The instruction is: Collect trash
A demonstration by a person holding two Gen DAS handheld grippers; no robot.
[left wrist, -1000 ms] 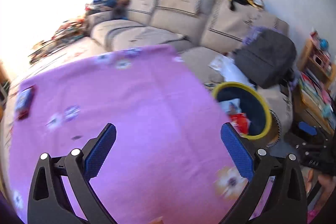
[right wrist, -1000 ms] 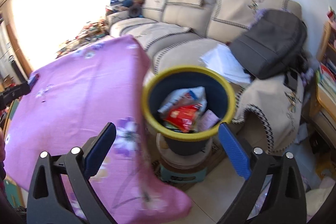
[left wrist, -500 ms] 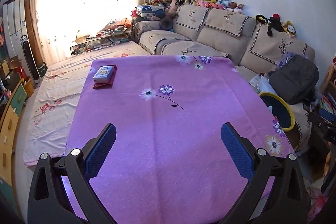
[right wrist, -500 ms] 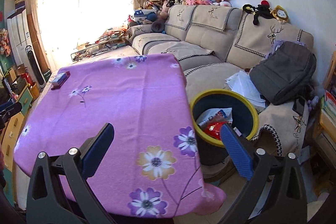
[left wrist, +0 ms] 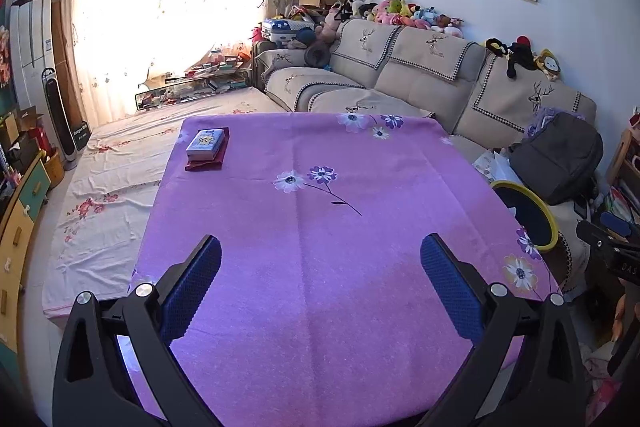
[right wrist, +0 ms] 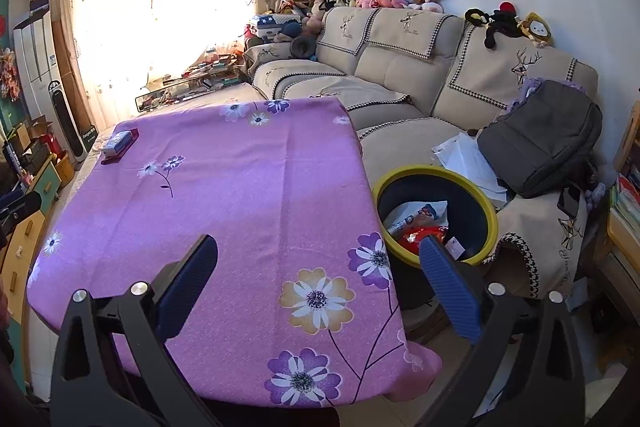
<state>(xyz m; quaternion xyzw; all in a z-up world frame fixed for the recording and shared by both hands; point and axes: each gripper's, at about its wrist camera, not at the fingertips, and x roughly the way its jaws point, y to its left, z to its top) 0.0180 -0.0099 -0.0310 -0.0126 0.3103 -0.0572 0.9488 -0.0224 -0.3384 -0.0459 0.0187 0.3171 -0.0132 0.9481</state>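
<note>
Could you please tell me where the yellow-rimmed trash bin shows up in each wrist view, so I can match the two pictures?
Left wrist: the trash bin sits at the right edge, half hidden behind the corner of the purple tablecloth.
Right wrist: the trash bin is right of centre, beside the table, with wrappers visible inside.
Shared landmark: the grey backpack on the sofa just behind the bin.

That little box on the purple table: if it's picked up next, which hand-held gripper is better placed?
Probably the left hand-held gripper: it is open and faces the table squarely, with the box ahead on its left. The right hand-held gripper, also open, sits by the bin, with the box far across.
</note>
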